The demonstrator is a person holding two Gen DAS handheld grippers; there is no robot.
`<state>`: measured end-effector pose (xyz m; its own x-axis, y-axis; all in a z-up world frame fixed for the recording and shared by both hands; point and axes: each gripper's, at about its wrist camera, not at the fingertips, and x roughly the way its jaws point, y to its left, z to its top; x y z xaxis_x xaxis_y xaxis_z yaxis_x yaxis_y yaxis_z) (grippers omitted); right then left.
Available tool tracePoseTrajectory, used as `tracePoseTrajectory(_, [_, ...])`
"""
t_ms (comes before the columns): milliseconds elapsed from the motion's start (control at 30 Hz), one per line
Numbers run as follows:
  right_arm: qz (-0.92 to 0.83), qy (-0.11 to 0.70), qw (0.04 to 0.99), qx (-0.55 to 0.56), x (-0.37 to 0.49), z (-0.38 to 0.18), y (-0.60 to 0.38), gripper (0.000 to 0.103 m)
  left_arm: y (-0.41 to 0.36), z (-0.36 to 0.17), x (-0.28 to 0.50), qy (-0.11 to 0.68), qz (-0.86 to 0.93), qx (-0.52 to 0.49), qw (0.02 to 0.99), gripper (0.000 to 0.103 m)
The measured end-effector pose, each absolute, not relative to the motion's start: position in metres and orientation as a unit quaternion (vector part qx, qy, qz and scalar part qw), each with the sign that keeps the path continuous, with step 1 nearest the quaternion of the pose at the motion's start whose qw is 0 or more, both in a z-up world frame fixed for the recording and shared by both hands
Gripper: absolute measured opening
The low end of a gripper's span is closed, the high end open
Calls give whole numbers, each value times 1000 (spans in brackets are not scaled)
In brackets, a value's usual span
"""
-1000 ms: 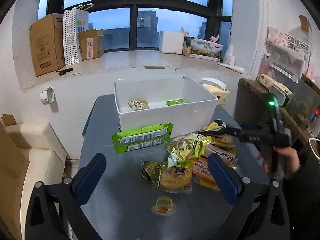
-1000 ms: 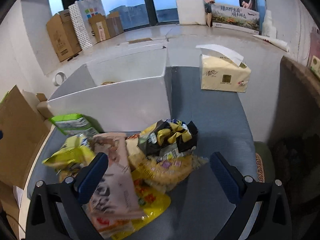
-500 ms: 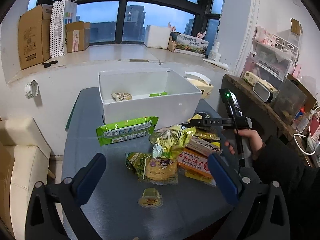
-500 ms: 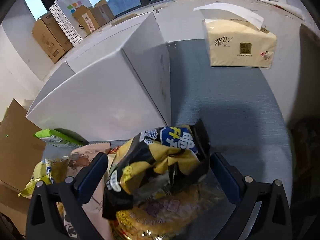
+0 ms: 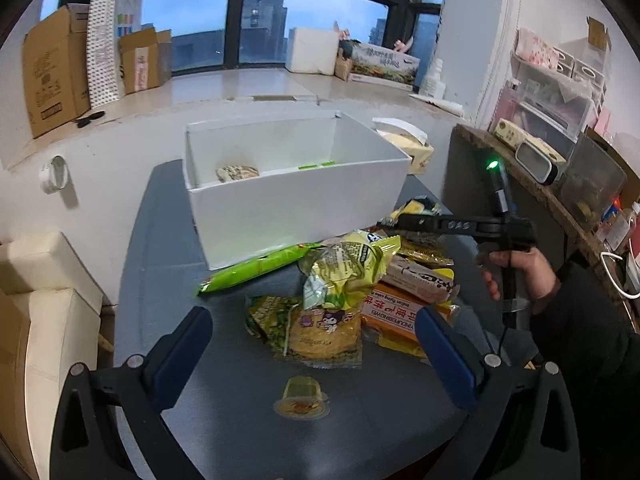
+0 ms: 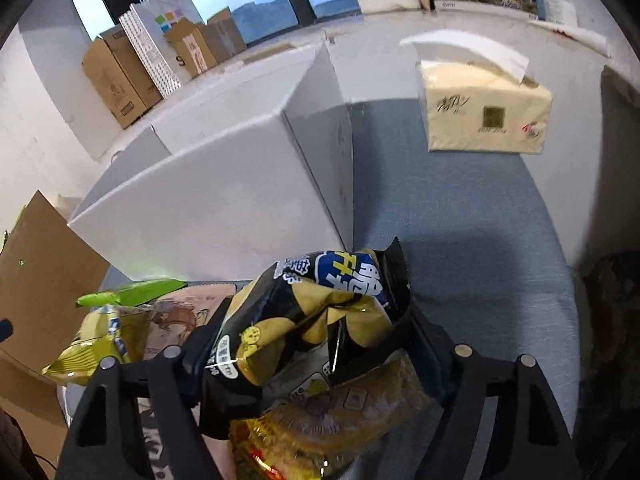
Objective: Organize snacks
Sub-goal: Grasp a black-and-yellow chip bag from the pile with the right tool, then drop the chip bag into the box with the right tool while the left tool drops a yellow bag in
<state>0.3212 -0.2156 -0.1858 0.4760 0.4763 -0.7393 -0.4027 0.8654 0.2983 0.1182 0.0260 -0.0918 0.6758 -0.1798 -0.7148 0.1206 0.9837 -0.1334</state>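
A pile of snack packets (image 5: 352, 292) lies on the grey table in front of an open white box (image 5: 296, 188) that holds two small packets. My right gripper (image 6: 316, 344) is shut on a black-and-yellow chip bag (image 6: 316, 312) at the pile's right end, beside the box corner (image 6: 320, 184); it also shows in the left wrist view (image 5: 394, 222). My left gripper (image 5: 312, 340) is open and empty, above the near side of the pile. A small jelly cup (image 5: 301, 396) sits between its fingers.
A tissue box (image 6: 484, 116) stands behind the white box on the right. A green packet (image 5: 256, 268) leans at the box's front. Cardboard boxes (image 5: 52, 76) line the window sill. A shelf (image 5: 560, 184) with clutter is at the right.
My right gripper has closed its fingers on the black-and-yellow chip bag. My left gripper has shifted a little nearer the pile and stays open.
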Motion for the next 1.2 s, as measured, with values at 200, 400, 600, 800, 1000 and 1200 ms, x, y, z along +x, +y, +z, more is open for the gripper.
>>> tracePoseTrajectory(200, [258,407,875,50,298,-158,-236,79,3,-108,148,415,-100,-24,904,103])
tracePoseTrajectory(400, [282,372,881,77,261,-127,-258,79,-16,-125,186,441,-146,-30,885,103])
tracePoseTrajectory(600, [286,355,885,99,220,-110,-279,79,-20,-145,217,464,-153,-40,872,103])
tracePoseTrajectory(800, [289,339,888,114,192,-100,-289,79,-17,-168,236,487,-152,-60,858,100])
tracePoseTrajectory(1000, [298,337,886,114,180,-99,-286,79,-11,-167,235,481,-138,-58,864,75])
tracePoseTrajectory(1200, [309,345,881,101,178,-105,-272,79,-9,-150,220,457,-135,-47,878,71])
